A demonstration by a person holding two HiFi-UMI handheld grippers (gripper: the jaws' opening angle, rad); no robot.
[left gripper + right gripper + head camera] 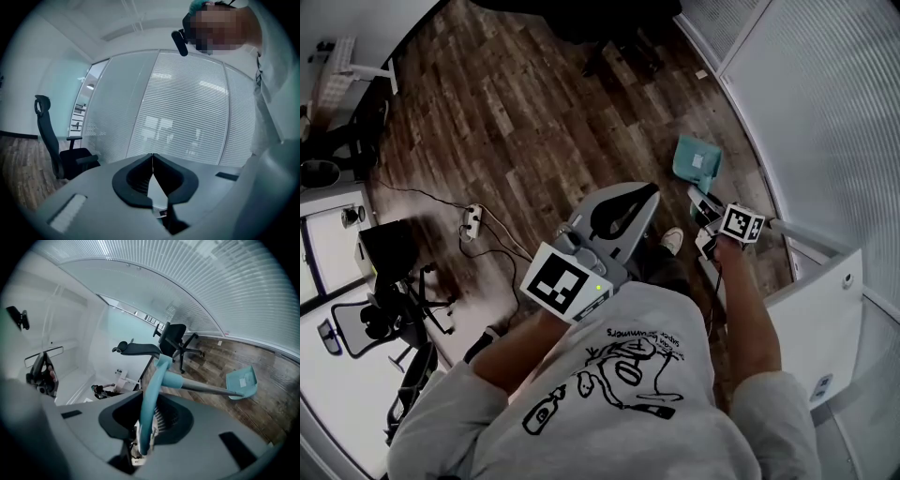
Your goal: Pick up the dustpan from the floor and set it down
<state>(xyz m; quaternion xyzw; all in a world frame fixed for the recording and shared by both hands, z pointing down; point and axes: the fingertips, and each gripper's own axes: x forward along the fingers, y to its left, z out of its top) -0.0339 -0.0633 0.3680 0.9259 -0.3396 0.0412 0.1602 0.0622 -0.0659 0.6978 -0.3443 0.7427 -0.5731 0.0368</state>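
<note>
Carrying dustpan (696, 161). Head view: right tongs (705, 217) bear it over floor (516, 112), beside glass wall (825, 103). Left gripper view: left tongs (153, 158) closed together, empty. Right gripper view: jaws clamp teal handle (147, 411); advise firm grip, slow level descent onto floor.

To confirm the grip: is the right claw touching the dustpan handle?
Touching. The right gripper view shows the right claw clamped on the dustpan handle.
</note>
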